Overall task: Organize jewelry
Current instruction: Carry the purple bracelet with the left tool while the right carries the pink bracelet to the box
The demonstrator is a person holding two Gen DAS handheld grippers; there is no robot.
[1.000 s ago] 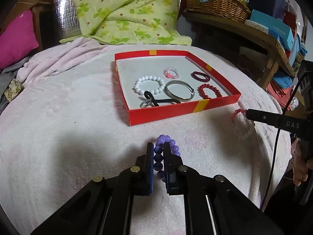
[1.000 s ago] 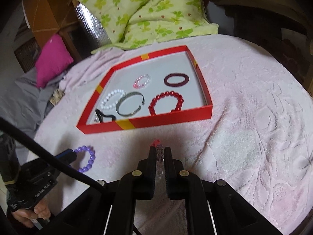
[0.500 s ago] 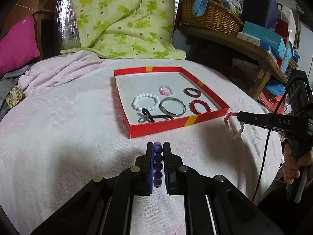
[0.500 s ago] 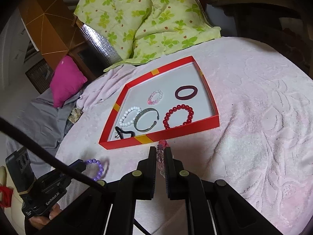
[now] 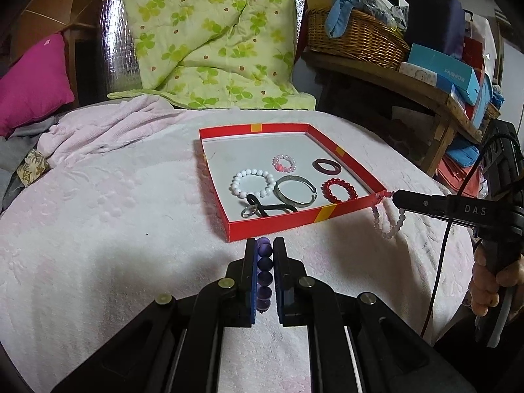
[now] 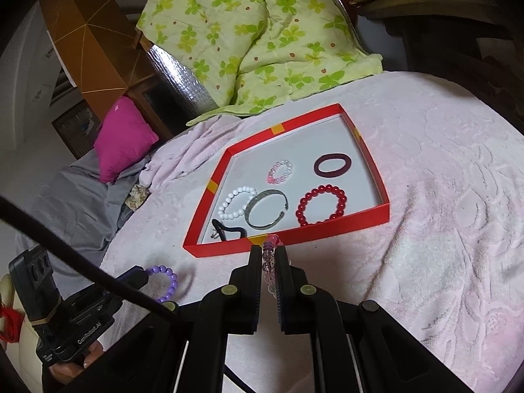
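A red tray (image 5: pixel 278 227) (image 6: pixel 334 226) with a white floor lies on the pink blanket, with several bracelets, a silver bangle (image 5: pixel 294 191) and a black hair tie inside. My left gripper (image 5: pixel 264 245) is shut on a purple bead bracelet (image 5: pixel 264 268), lifted just in front of the tray's near wall; the same bracelet (image 6: pixel 165 283) hangs at the lower left of the right wrist view. My right gripper (image 6: pixel 269 250) is shut on a pale pink bead bracelet (image 6: pixel 268 262), which dangles (image 5: pixel 388 221) by the tray's right corner.
A green clover quilt (image 5: pixel 209 39) and a magenta pillow (image 5: pixel 29 82) lie beyond the tray. A wooden shelf with a wicker basket (image 5: pixel 353 36) and boxes stands at the right. A hand (image 5: pixel 488 281) grips the right tool's handle.
Both grippers have risen with their bracelets off the blanket. The purple bracelet now hangs edge-on between the left fingers, and the tray looks smaller and farther.
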